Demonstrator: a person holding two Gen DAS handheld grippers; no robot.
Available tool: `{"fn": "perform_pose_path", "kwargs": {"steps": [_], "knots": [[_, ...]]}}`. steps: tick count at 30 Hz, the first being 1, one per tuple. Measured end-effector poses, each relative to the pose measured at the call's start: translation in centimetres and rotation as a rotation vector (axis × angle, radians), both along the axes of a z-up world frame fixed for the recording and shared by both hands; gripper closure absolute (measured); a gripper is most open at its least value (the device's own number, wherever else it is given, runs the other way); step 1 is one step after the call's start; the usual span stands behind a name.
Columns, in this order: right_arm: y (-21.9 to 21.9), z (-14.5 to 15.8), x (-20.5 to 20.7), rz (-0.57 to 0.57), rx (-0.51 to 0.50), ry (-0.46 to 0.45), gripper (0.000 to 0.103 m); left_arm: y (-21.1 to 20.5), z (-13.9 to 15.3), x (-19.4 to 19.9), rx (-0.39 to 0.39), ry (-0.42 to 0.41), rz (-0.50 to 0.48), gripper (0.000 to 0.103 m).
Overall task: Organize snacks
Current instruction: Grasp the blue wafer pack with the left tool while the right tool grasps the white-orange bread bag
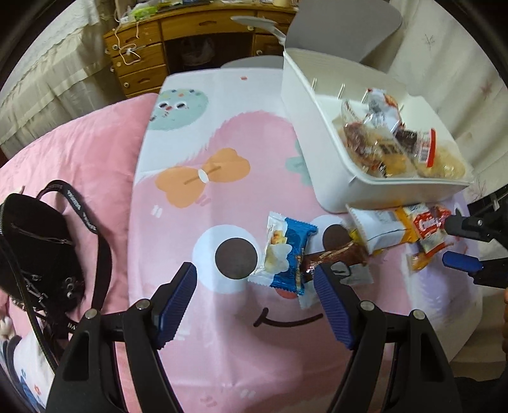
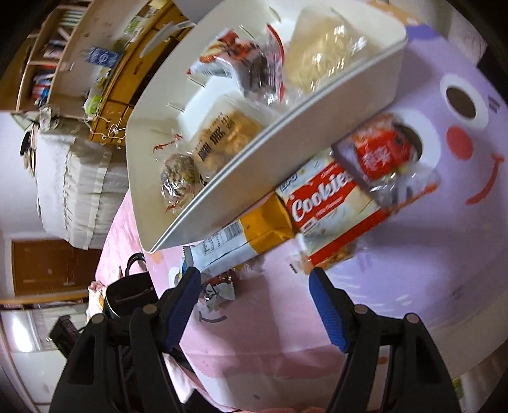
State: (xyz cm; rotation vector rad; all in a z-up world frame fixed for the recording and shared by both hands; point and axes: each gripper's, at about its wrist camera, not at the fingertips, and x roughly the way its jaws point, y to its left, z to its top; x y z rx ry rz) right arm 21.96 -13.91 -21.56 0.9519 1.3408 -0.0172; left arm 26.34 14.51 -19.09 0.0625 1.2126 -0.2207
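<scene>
A white bin (image 1: 304,133) holding several wrapped snacks stands on the cartoon tablecloth at the right; it also shows in the right wrist view (image 2: 285,143). Loose snacks lie in front of it: a blue-and-white packet (image 1: 285,254), a brown bar (image 1: 336,257), a yellow-and-white bag (image 1: 381,228) and a red Cookies pack (image 2: 324,197). My left gripper (image 1: 255,279) is open and empty, just short of the blue packet. My right gripper (image 2: 255,279) is open and empty, close before the yellow bag (image 2: 241,241) and the Cookies pack; its fingers (image 1: 460,259) show at the right edge of the left wrist view.
A black bag with a strap (image 1: 41,254) lies on the pink bedding at the left. A wooden desk with drawers (image 1: 143,54) and a grey chair (image 1: 343,28) stand behind the table. A clear packet with a red label (image 2: 384,155) lies beside the Cookies pack.
</scene>
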Motion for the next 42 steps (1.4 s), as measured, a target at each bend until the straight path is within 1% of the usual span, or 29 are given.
{"fn": "perform_pose_path", "kwargs": {"steps": [7,10,13,18,22,24,26,29,31,32,33,34,36,37,39,42], "knots": [[1.7,-2.4,1.3,-0.041,0.061,0.058,0.032,-0.1,-2.4,1.4,-0.036,0.015,-0.044,0.028],[2.2,-3.3,2.0,-0.041,0.063,0.078,0.032,0.1,-3.2,2.2,-0.062,0.023,-0.056,0.028],[2.8,-3.9,2.6,-0.047,0.065,0.084,0.032,0.1,-3.8,2.7,-0.085,0.033,-0.063,0.033],[3.2,-4.7,3.1,-0.107,0.094,0.09,0.032,-0.1,-4.8,3.4,-0.113,0.055,-0.083,0.034],[3.4,-5.2,3.7,-0.13,0.08,0.098,0.032,-0.4,-5.6,3.5,-0.126,0.082,-0.086,0.043],[3.5,-5.3,4.0,-0.135,0.075,0.101,0.035,-0.4,-5.7,3.3,-0.131,0.074,-0.084,0.044],[3.6,-5.4,4.2,-0.131,0.065,0.106,0.039,-0.6,-5.8,3.2,-0.13,0.067,-0.091,0.045],[3.7,-5.2,4.4,-0.133,0.05,0.101,0.041,-0.6,-5.7,3.1,-0.127,0.051,-0.096,0.045],[3.8,-5.1,4.4,-0.14,0.05,0.102,0.042,-0.6,-5.7,3.1,-0.115,0.042,-0.082,0.055],[3.7,-5.0,4.4,-0.144,0.047,0.103,0.044,-0.6,-5.7,3.1,-0.108,0.038,-0.077,0.058],[3.6,-5.0,4.1,-0.148,0.044,0.103,0.045,-0.6,-5.7,3.1,-0.106,0.037,-0.073,0.064],[3.5,-4.9,4.0,-0.153,0.041,0.103,0.048,-0.5,-5.7,3.1,-0.112,0.039,-0.075,0.067],[3.3,-4.6,3.8,-0.162,0.028,0.091,0.052,-0.5,-5.7,3.2,-0.117,0.043,-0.08,0.071],[3.2,-4.3,3.6,-0.164,0.018,0.085,0.056,-0.4,-5.7,3.1,-0.119,0.048,-0.082,0.073],[3.1,-4.0,3.5,-0.17,0.005,0.085,0.06,-0.3,-5.6,3.2,-0.124,0.059,-0.079,0.074],[2.4,-4.0,3.0,-0.191,0.015,0.082,0.067,-0.4,-5.7,3.2,-0.132,0.079,-0.061,0.075]]}}
